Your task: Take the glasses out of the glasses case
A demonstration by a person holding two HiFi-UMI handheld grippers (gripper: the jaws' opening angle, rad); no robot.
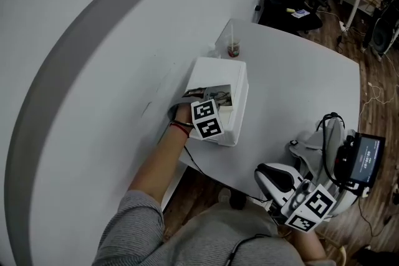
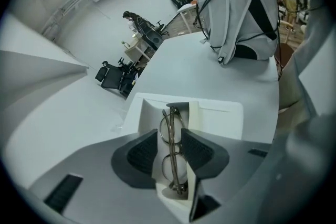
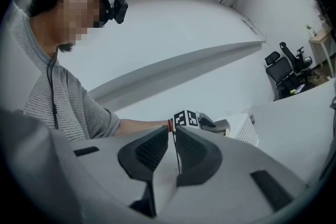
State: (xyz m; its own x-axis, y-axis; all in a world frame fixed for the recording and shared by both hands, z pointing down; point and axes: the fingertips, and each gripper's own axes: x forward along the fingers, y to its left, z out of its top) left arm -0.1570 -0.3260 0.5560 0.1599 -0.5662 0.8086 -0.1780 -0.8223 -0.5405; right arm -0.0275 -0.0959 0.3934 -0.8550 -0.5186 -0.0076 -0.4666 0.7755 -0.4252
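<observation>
R hand-held gripper (image 3: 172, 131) idle by the bench's near edge, jaws nearly together, empty; L hand-held gripper (image 2: 169, 137) narrowed onto the glasses (image 2: 169, 124).
Glasses stand folded inside the open white glasses case (image 2: 220, 118) on the bench (image 2: 210, 73). Best, imo: light pinch on frame, lift straight up, clear of case walls.

A pale grey table (image 1: 299, 78) spreads out in front of me. On it, near the left edge, sits a white box (image 1: 219, 76). A small cup (image 1: 233, 49) with a straw stands just behind the box, and a grey backpack (image 2: 231, 8) stands well apart from both.
</observation>
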